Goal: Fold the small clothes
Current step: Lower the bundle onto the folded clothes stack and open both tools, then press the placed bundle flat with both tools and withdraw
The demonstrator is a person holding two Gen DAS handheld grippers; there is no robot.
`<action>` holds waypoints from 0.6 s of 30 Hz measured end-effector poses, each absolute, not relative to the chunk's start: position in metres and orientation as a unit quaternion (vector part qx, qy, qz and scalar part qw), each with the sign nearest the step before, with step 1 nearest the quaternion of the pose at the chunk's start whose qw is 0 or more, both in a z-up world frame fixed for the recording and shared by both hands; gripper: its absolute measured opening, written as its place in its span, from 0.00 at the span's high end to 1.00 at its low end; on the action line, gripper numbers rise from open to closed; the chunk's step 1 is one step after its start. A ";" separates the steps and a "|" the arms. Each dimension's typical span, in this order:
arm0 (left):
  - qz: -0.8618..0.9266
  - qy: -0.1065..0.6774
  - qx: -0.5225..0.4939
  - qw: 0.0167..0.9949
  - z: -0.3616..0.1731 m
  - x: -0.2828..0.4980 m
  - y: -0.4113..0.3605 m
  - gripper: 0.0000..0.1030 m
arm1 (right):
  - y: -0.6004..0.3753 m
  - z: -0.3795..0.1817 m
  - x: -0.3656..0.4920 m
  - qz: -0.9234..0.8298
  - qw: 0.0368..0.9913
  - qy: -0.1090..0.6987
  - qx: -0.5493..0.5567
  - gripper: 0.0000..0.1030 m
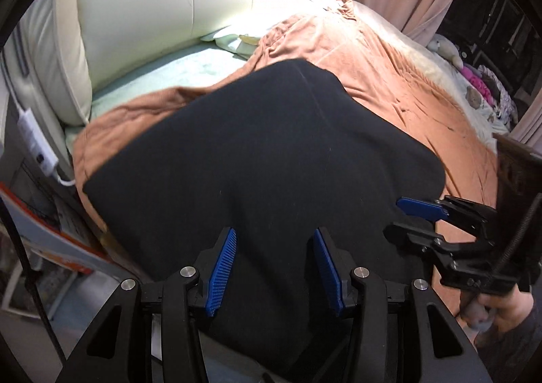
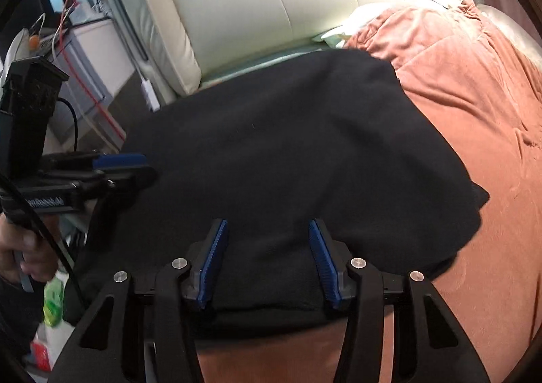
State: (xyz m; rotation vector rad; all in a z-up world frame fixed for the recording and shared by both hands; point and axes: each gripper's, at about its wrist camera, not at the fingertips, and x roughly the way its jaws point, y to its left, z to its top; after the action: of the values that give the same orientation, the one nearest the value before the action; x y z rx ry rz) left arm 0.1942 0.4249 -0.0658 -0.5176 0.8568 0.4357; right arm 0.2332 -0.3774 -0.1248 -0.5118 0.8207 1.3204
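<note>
**A:** Nearest to us, the left gripper [image 1: 274, 269] stands about half open, its blue pads [image 1: 222, 269] apart and pressing on nothing — the black garment [image 1: 257, 152] lies beneath and beyond them. The right gripper [image 2: 267, 262] is the same: jaws partway open over the garment's near edge, with cloth showing in the gap but no pinch that we can see.

**B:** So neither has hold of it. Where does it lie?

**A:** Spread on the rust-coloured blanket [image 1: 389, 78] that covers the bed, its near hem hanging toward us and its far end reaching toward the cream headboard [image 1: 162, 3].

**B:** How do we expect it to handle?

**A:** We judge it soft, light and limp — a thick knit or fleece that drapes with no stiffness. It should not slip from ribbed pads, but it will sag and bunch wherever it is unsupported. We would take it at the two near corners of the hem, one gripper to each, so the edge stays taut as it is carried over.

**B:** Any writing?

**A:** On the left gripper's body, seen from the right wrist, there is a line of pale lettering [image 2: 45, 203] — too blurred to read. Farther off, we see no label on the garment.
</note>
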 end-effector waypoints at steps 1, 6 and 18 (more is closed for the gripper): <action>0.208 0.404 -0.247 0.856 -0.066 0.192 0.422 0.52 | -0.381 -0.125 0.234 0.588 0.685 0.362 -0.234 0.54; 0.224 0.395 -0.224 0.862 -0.069 0.180 0.392 0.52 | -0.402 -0.119 0.236 0.581 0.692 0.349 -0.248 0.56; 0.201 0.388 -0.248 0.865 -0.083 0.163 0.328 0.52 | -0.444 -0.108 0.228 0.559 0.694 0.374 -0.257 0.56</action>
State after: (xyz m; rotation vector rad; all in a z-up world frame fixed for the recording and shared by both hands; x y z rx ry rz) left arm 0.1633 0.3283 -0.0832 -0.5197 0.8128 0.4213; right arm 0.2284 -0.4436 -0.1079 -0.5729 0.8358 1.2480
